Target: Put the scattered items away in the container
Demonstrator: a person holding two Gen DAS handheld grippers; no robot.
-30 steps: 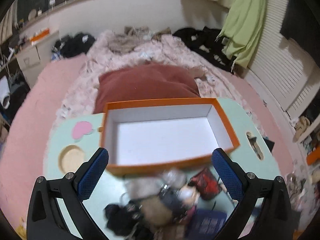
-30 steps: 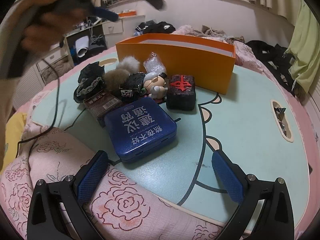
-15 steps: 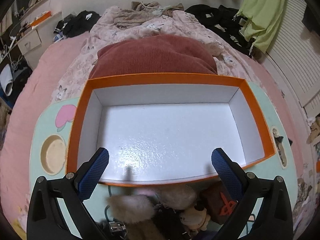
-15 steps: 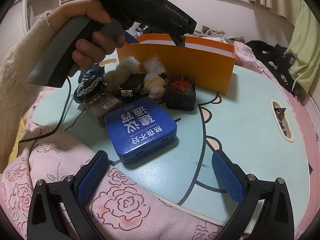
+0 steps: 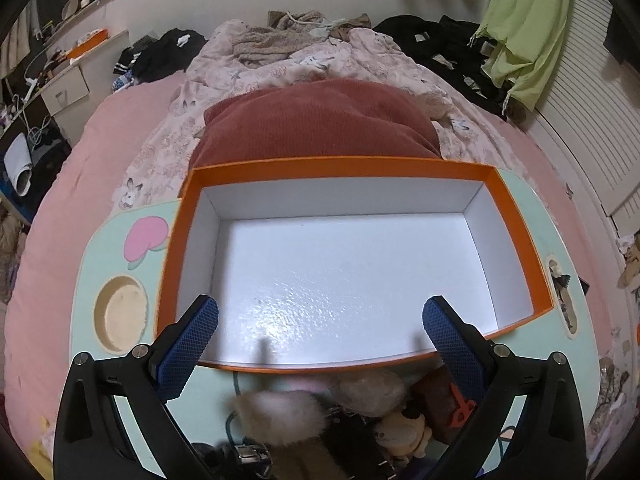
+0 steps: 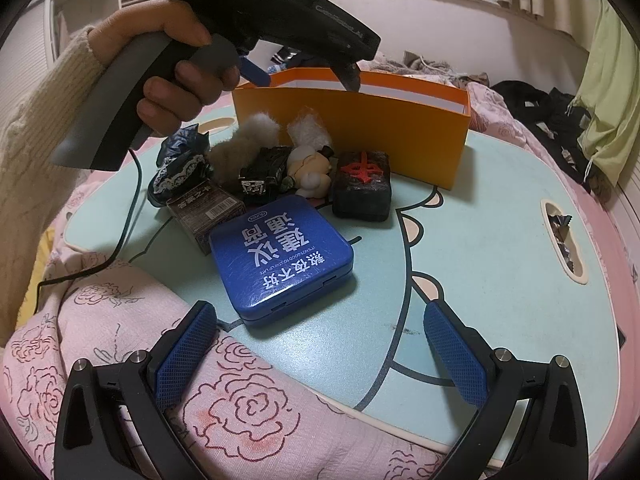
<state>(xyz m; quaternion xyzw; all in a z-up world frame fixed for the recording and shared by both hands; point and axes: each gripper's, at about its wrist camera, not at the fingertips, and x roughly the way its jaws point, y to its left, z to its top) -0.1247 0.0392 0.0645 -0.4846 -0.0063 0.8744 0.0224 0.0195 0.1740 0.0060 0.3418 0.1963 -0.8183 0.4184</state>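
Observation:
An empty orange box [image 5: 360, 176] with a white inside stands on the mint lap table [image 6: 500, 240]; it also shows in the right wrist view [image 6: 360, 132]. My left gripper [image 5: 320, 332] is open and empty, above the box's near edge; it appears from outside in the right wrist view [image 6: 304, 76]. In front of the box lie a blue tin [image 6: 280, 256], a black cube with a red mark [image 6: 362, 188], a small doll [image 6: 308, 168], a furry toy [image 6: 244, 144], a dark lace item [image 6: 178, 168] and a small brown carton [image 6: 204, 208]. My right gripper [image 6: 320, 344] is open and empty, near the tin.
The table rests on a pink rose-print blanket [image 6: 160, 380]. A red cushion [image 5: 320, 124] lies behind the box. A cup hole [image 5: 120, 312] is at the table's left, a slot [image 6: 564, 240] at its right. A black cable [image 6: 120, 240] trails off the table's left.
My left gripper has risen and moved forward over the box, from the item pile to above the box's near edge. My right gripper has not moved.

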